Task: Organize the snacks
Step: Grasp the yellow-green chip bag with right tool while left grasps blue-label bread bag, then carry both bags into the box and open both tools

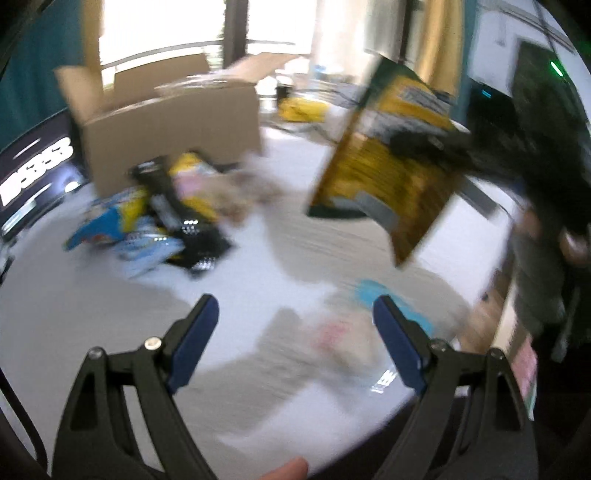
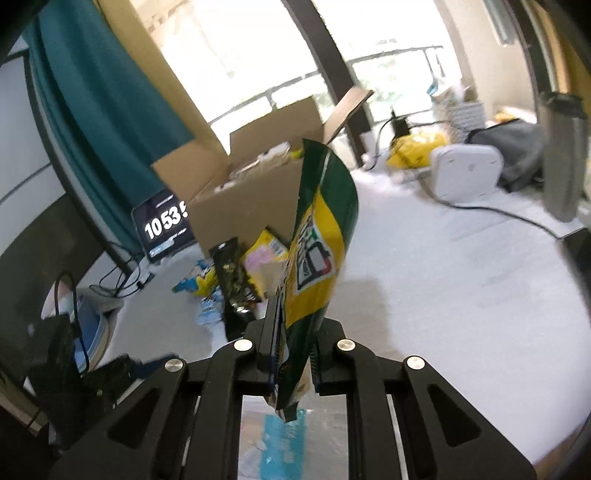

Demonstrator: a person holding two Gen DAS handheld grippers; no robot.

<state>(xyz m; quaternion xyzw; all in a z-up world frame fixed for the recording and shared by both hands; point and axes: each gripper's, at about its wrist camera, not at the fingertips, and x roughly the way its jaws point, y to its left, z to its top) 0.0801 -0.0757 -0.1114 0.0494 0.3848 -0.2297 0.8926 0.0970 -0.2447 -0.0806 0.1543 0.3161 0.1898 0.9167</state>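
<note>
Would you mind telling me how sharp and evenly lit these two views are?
Left wrist: heavy motion blur smears the green-and-yellow snack bag and cardboard box; the window is blown out. Right wrist: sharper, bag legible in the right gripper, window glare, strong fisheye bending.

Left gripper (image 1: 295, 321) jaws spread wide, empty; right gripper (image 2: 293, 343) jaws clamped, raised.

A green-and-yellow snack bag (image 2: 317, 254) is hanging tilted above the table; more snack packets (image 2: 236, 280) are lying heaped against the open cardboard box (image 2: 243, 199)
</note>
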